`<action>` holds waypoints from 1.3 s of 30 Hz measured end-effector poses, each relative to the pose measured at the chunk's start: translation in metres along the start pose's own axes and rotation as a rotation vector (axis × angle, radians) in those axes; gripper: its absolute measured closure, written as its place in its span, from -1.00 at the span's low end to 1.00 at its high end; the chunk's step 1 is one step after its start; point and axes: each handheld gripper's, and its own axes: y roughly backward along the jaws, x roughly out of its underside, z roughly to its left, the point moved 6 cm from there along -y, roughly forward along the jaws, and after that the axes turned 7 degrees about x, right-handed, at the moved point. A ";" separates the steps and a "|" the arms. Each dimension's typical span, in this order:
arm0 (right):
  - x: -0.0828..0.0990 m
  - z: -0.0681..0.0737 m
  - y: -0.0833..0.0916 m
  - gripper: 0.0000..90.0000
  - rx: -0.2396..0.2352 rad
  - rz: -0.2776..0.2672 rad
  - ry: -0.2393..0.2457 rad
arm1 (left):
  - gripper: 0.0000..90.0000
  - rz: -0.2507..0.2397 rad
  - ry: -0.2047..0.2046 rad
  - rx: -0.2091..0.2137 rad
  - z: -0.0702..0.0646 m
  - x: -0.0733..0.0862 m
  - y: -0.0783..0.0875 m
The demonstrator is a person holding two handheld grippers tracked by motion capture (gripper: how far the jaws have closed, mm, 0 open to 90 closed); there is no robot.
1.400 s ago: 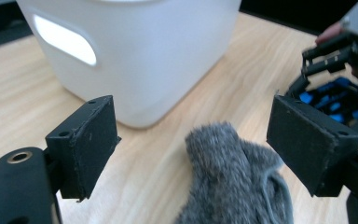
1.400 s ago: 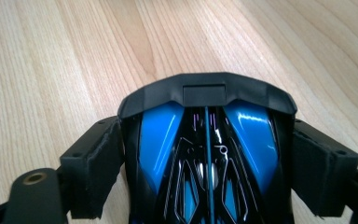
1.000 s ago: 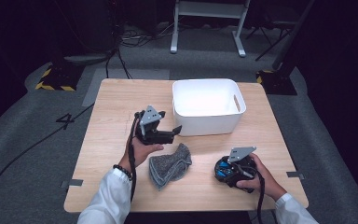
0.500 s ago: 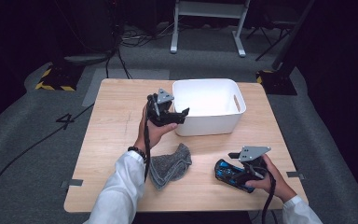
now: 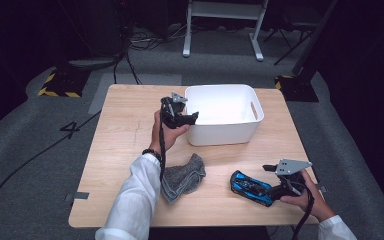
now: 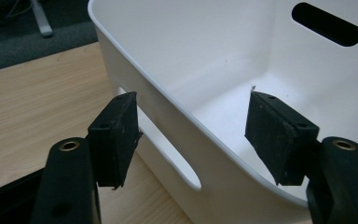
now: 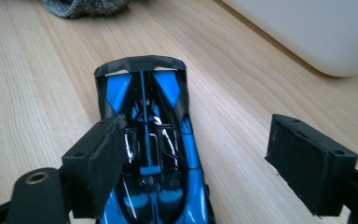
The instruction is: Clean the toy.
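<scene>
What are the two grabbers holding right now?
Nothing. The left gripper is open, its jaws on either side of the white bin's wall without touching. The right gripper is open over the blue toy car.

bench [image 5: 125,130]: light wood with a fine straight grain
tub [image 5: 252,125]: plain white inside and out
toy car [image 5: 250,187]: bright blue with glossy black trim
cloth [image 5: 182,176]: speckled grey knit
left tool [image 6: 191,135]: black, matte pads
right tool [image 7: 200,163]: black too, grey plate on top
sleeves [image 5: 130,200]: white
floor [image 5: 30,165]: grey, yellow-and-black hazard stripes far left
</scene>
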 end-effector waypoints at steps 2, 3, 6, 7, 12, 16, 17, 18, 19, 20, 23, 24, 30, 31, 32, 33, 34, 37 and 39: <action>0.001 -0.003 0.004 -0.56 0.017 -0.006 -0.009 | -0.13 0.013 -0.018 -0.018 0.000 -0.001 -0.002; 0.002 -0.005 0.005 -0.56 0.019 -0.010 -0.015 | -0.13 0.021 -0.021 -0.026 0.000 -0.002 -0.003; 0.004 -0.008 0.006 -0.56 0.028 -0.003 -0.016 | 0.01 0.034 -0.031 -0.043 0.004 -0.005 -0.004; 0.004 -0.008 0.006 -0.56 0.029 -0.001 -0.014 | 0.08 0.035 -0.036 -0.051 0.006 -0.006 -0.004; 0.011 -0.010 0.009 -0.56 0.025 0.015 -0.011 | 0.21 0.034 -0.005 -0.046 0.006 -0.004 -0.004; 0.020 -0.013 0.015 -0.60 0.003 -0.007 -0.059 | 0.17 0.020 0.004 -0.041 0.003 -0.001 -0.001; 0.022 -0.013 0.015 -0.61 -0.002 -0.011 -0.066 | 0.18 0.018 0.001 -0.043 0.002 0.000 0.000; 0.024 -0.013 0.016 -0.61 -0.005 -0.010 -0.073 | 0.18 0.015 0.000 -0.044 0.001 0.001 0.001; 0.026 -0.012 0.016 -0.61 -0.007 -0.004 -0.078 | 0.19 0.017 -0.003 -0.045 0.001 0.002 0.002; 0.027 -0.012 0.016 -0.61 -0.010 -0.003 -0.076 | 0.19 0.024 0.000 -0.047 0.001 0.002 0.004; 0.031 -0.010 0.015 -0.61 -0.021 0.007 -0.068 | 0.22 0.019 0.002 -0.050 0.001 0.003 0.005; 0.032 -0.010 0.015 -0.61 -0.026 0.007 -0.072 | 0.24 0.021 0.005 -0.047 0.001 0.004 0.006; 0.041 -0.006 0.014 -0.63 -0.061 0.007 -0.087 | 0.27 0.021 0.008 -0.042 0.000 0.008 0.012; 0.044 -0.005 0.014 -0.63 -0.064 0.012 -0.086 | 0.27 0.024 0.013 -0.041 -0.001 0.009 0.014; 0.047 -0.004 0.013 -0.63 -0.069 0.020 -0.082 | 0.27 0.019 0.016 -0.040 -0.001 0.010 0.015; 0.049 -0.003 0.013 -0.64 -0.071 0.020 -0.083 | 0.27 0.015 0.023 -0.039 -0.002 0.011 0.016; 0.051 -0.003 0.013 -0.65 -0.073 0.016 -0.088 | 0.27 0.014 0.022 -0.042 -0.003 0.013 0.017; 0.052 -0.002 0.013 -0.65 -0.096 0.002 -0.104 | 0.26 0.007 0.027 -0.045 -0.007 0.017 0.022; 0.052 0.000 0.012 -0.65 -0.118 -0.002 -0.099 | 0.26 0.002 0.031 -0.048 -0.010 0.020 0.026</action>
